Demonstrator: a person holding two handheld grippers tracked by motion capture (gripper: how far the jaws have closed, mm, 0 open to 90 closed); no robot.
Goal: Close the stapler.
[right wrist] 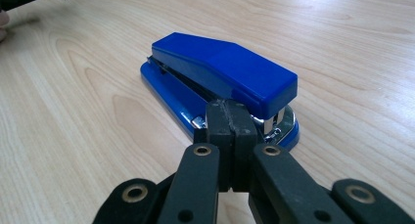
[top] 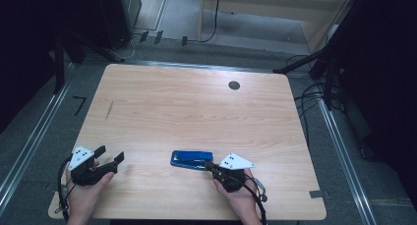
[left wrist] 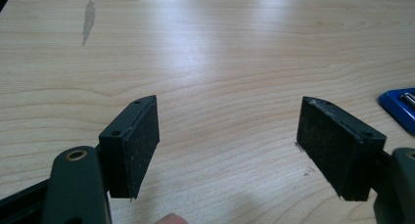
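Stapler [top: 192, 159] position is what the coming move is judged to turn on: the blue body is laid flat on the wooden surface [top: 196, 107], near the person's edge and a little right of the middle, with its long axis running roughly left to right in the high view. The right tool [top: 209, 164] is seen just at the stapler's right-hand end, so this hand is by far the nearer one; the left tool [top: 109, 155] is held well apart from it, off toward the left edge. In the right gripper view the stapler [right wrist: 225, 79] is stretched away from the camera, its chrome-fronted end turned toward the right tool [right wrist: 231, 123], whose two black jaws are pressed flat together with nothing between them and are placed right against that near end; whether they actually touch it cannot be told. In the left gripper view the left tool [left wrist: 227, 145] is shown with its jaws standing wide apart over bare wood, nothing gripped, and only a blue corner of the stapler [left wrist: 399, 109] is caught at the right border. A push or nudge along the stapler's length is therefore judged the likeliest next step for the right hand, since a grasp would first require its jaws to be spread.
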